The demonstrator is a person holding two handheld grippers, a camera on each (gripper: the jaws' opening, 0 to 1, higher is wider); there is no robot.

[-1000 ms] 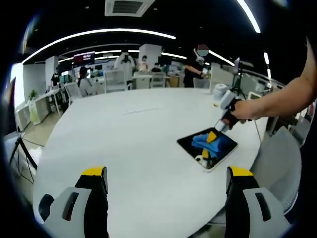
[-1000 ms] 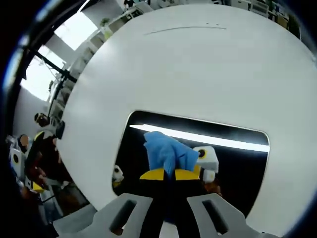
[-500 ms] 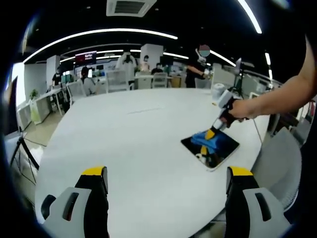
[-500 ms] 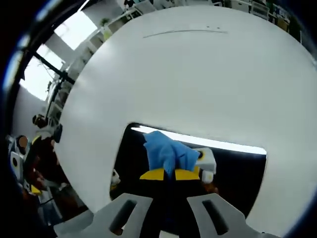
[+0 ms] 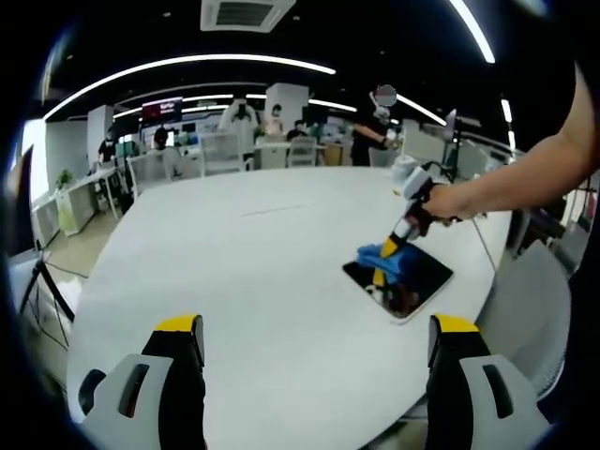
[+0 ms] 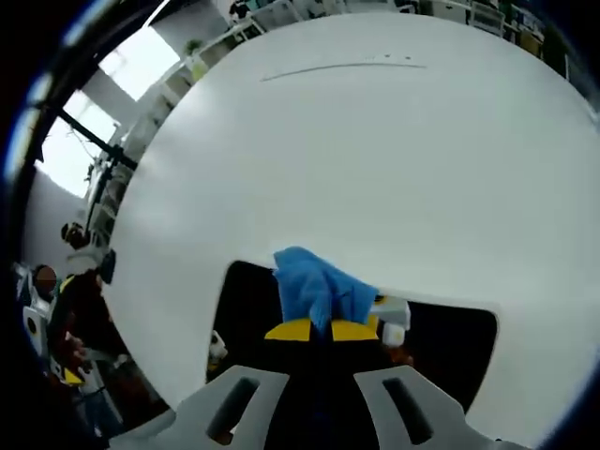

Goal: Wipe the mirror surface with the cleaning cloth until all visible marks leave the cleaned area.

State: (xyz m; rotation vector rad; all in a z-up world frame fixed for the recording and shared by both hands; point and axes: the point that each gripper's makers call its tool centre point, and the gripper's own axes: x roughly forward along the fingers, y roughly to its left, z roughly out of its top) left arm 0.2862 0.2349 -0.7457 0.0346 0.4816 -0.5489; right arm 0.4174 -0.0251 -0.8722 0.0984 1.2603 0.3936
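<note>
While the left gripper (image 5: 307, 375) hung above the near edge of the white counter (image 5: 234, 272) with its yellow-tipped fingers (image 5: 178, 328) spread wide apart and nothing between them, the mirror (image 5: 412, 281) lay flat on the counter toward that counter's right side, well apart from those fingers. In the left gripper view, the right gripper (image 5: 386, 258) reached down onto the mirror's far-left corner, held by a hand (image 5: 448, 202) at the end of a bare forearm that came in from the right. The blue cleaning cloth (image 5: 375, 258) sat bunched at the tip of that gripper, pressed on the mirror's corner and lapping slightly over its edge onto the counter. In the right gripper view, the right gripper (image 6: 314, 330) had its yellow-tipped fingers (image 6: 291, 329) drawn together and clamped on the cleaning cloth (image 6: 314, 286), which stood up in a crumpled fold just beyond them. Its top reached past the mirror's far edge against the white counter (image 6: 375, 159). The mirror (image 6: 441, 337) showed as a dark rectangle beneath and to both sides of the cloth, its glass reflecting part of the gripper. Beyond the counter, in the left gripper view, desks, chairs and several people stood under long ceiling lights.
</note>
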